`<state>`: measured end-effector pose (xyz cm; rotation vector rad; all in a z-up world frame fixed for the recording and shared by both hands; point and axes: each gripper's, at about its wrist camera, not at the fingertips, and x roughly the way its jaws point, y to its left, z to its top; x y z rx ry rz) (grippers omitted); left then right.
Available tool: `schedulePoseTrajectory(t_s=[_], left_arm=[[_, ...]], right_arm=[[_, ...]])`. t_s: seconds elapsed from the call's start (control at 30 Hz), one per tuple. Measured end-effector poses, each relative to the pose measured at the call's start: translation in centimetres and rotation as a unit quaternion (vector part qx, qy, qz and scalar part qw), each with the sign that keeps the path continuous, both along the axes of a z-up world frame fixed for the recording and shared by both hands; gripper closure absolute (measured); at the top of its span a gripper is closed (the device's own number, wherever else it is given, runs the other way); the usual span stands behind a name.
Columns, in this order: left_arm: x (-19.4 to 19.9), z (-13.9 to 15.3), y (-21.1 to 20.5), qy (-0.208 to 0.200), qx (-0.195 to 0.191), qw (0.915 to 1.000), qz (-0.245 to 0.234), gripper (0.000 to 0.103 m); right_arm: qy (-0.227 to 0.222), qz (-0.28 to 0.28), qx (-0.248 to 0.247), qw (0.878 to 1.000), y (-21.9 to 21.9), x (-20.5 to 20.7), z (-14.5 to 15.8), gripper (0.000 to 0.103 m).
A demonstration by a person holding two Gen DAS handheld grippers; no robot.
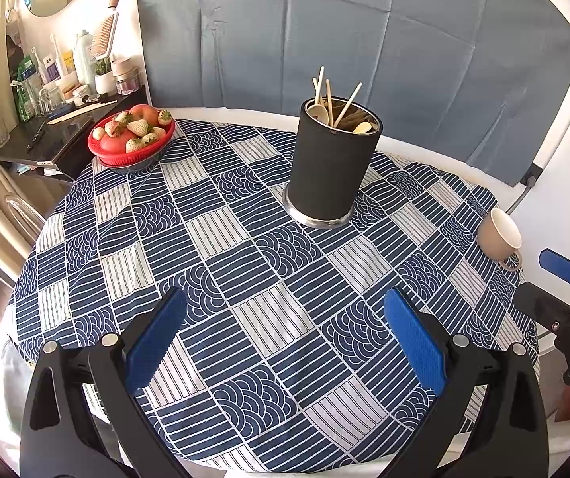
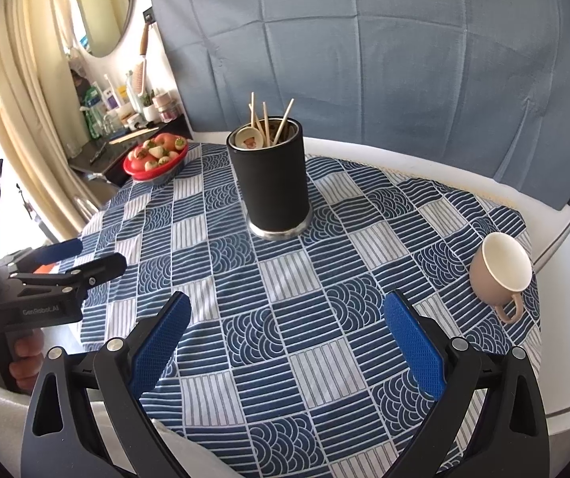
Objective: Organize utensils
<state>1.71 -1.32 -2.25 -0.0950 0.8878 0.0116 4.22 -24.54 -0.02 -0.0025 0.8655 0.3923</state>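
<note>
I take the tall black cylindrical utensil holder with a steel base ring as my landmark; it stands upright on the round surface covered by a blue-and-white patterned cloth. Far to its left, at the cloth's edge, I see a red bowl of strawberries and round red fruit. Nearer to me and left of the holder, my left hand-held gripper hovers above the cloth with its blue-padded fingers spread wide, gripping nothing. Inside the holder stand several pale wooden chopsticks leaning at different angles, and two light-coloured spoons, one with a small picture in its bowl as the right wrist view shows. Nearer to me in the right wrist view, my right hand-held gripper is likewise wide open and empty over the cloth. Well to the right of the holder, near the cloth's edge, a beige ceramic mug with a white inside lies on its side, its mouth facing towards me and its handle against the cloth.
</note>
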Motion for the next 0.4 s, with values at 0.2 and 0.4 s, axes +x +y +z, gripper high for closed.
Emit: schedulePoseTrajectory(t_s=[0.2,0.4], left_arm=[[-0.22,0.27,0.11,-0.009,-0.005,0.9999,-0.003,0.006],[-0.28,0.44,0.18,-0.011,-0.008,0.9999,-0.005,0.006]], right_arm=[[-0.001,-0.001,0.000,1.000,0.12,-0.12,0.04,0.010],[-0.002,-0.001,0.000,1.000,0.19,-0.19,0.09,0.010]])
